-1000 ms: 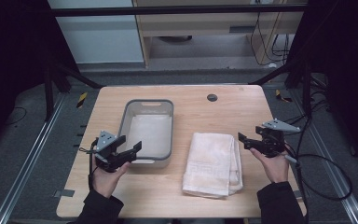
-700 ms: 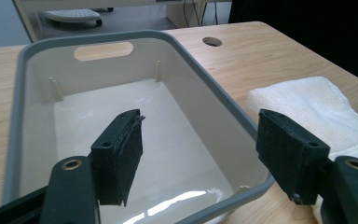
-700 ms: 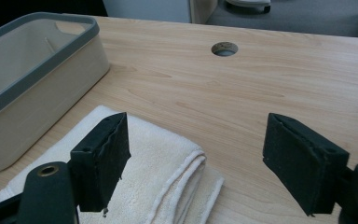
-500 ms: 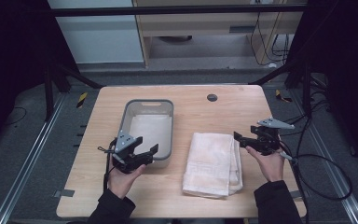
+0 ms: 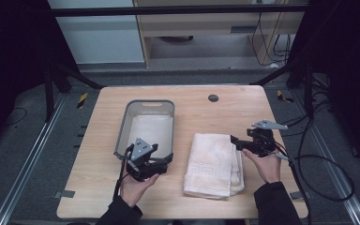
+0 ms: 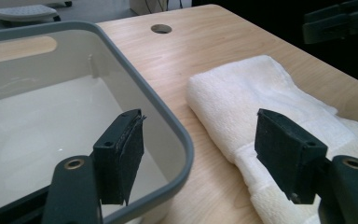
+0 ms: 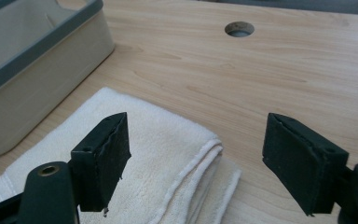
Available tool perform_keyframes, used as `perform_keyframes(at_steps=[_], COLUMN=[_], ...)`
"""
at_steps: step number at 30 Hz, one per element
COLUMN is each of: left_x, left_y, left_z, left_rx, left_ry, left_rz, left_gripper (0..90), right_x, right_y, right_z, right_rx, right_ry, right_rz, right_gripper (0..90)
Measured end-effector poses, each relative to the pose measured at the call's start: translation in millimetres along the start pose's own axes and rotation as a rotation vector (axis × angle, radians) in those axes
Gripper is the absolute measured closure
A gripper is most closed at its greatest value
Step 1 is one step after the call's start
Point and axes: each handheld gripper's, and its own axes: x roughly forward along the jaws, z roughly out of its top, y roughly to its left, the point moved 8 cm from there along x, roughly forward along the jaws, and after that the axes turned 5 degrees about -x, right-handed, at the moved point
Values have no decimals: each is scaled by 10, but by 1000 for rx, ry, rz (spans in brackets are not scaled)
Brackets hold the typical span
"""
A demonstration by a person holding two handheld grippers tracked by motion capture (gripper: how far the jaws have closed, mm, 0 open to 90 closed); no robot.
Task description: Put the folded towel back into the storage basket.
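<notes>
Grey carpet floor (image 5: 33,140) surrounds the table, wooden cabinet (image 5: 206,23) behind.

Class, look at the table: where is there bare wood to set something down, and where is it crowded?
Free: the far strip around the cable hole, and the near edge below the towel. Crowded: the gap between bin and towel, where the left gripper sits.

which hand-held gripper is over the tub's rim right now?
The left hand-held gripper: it sits at the near right corner of the grey tub, jaws open and astride its rim. The right hand-held gripper is at the folded towel's far right corner instead.
</notes>
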Motion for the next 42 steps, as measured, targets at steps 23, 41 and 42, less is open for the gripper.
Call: perform_keyframes(at_steps=[23, 41, 42], left_x=[259, 588, 607], left_y=[-330, -431, -434], left_z=[-354, -620, -633], left_rx=[54, 73, 69], left_ry=[125, 216, 220], left_rz=[-60, -52, -51], left_gripper=[341, 346, 344], right_x=[138, 292, 296], right_y=[19, 49, 40], right_z=[-168, -343, -353], right_rx=[-21, -20, -8], right_ry=[45, 112, 112], right_rz=[0, 3, 6], right_gripper=[222, 234, 236])
